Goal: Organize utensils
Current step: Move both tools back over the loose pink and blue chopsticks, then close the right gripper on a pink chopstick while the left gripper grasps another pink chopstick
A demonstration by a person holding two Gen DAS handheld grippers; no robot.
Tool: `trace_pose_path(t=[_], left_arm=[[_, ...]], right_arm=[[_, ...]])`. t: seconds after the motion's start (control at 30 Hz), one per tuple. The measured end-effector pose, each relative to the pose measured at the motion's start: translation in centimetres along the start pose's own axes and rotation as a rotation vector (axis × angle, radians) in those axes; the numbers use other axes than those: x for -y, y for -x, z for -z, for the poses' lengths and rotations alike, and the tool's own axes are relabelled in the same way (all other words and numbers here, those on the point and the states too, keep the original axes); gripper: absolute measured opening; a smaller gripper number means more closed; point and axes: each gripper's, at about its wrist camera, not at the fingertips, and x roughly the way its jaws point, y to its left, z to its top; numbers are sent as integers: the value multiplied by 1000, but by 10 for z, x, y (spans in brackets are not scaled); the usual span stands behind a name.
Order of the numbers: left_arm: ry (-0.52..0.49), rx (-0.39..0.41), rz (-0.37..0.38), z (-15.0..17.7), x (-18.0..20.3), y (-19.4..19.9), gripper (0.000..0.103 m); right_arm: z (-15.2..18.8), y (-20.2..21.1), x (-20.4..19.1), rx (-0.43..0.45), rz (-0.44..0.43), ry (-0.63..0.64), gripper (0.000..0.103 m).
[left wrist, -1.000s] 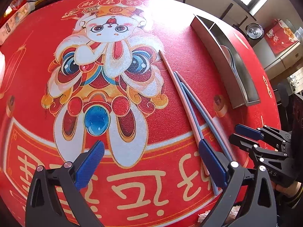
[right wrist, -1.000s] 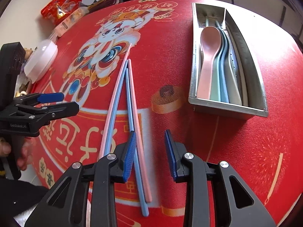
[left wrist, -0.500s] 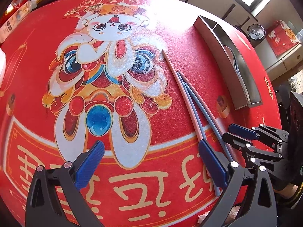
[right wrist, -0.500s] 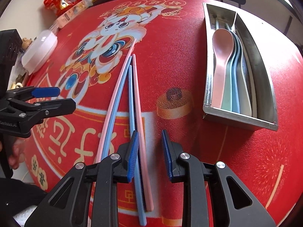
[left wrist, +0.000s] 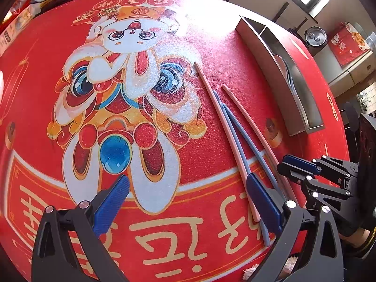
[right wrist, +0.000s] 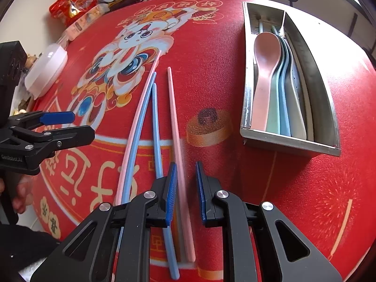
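Red-clothed worktop. Right tongs: jaws have just been closing, a narrow gap left, pink chopstick between them, pads not pressing. Left tongs spread wide, empty. Four chopsticks fanned on the cloth; spoons in metal tray.

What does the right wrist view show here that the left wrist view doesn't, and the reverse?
Only the right wrist view shows the spoons fully, stacked in the metal tray's left compartment, plus a white lidded container and snack packets. Only the left wrist view shows the metal pot and red bag beyond the table. Both show the four chopsticks, the tray and the red tablecloth; the right gripper's jaws, just closing, straddle a pink chopstick.
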Motion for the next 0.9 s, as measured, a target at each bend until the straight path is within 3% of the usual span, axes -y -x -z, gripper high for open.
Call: trace_pose_path(t=[0.1,0.27,0.43,0.77,0.9], left_arm=[[1,-3,-1,-1,0,-1,97],[-7,-4,-2,-3,3,-3,97],[-11,1,4,-6,6,-6,97],[-57,6,10,-18,27,-15,72],[-62,5,10,-22,33,-20,67]], right_arm=[[0,-1,0,-1,-5,-4,16],[-2,-3,0,-6,22,1,7],[0,-2,1,-12,31,-3,7],[4,-1,7,-12,14,-28,6],[5,0,8,-8,8,-33,6]])
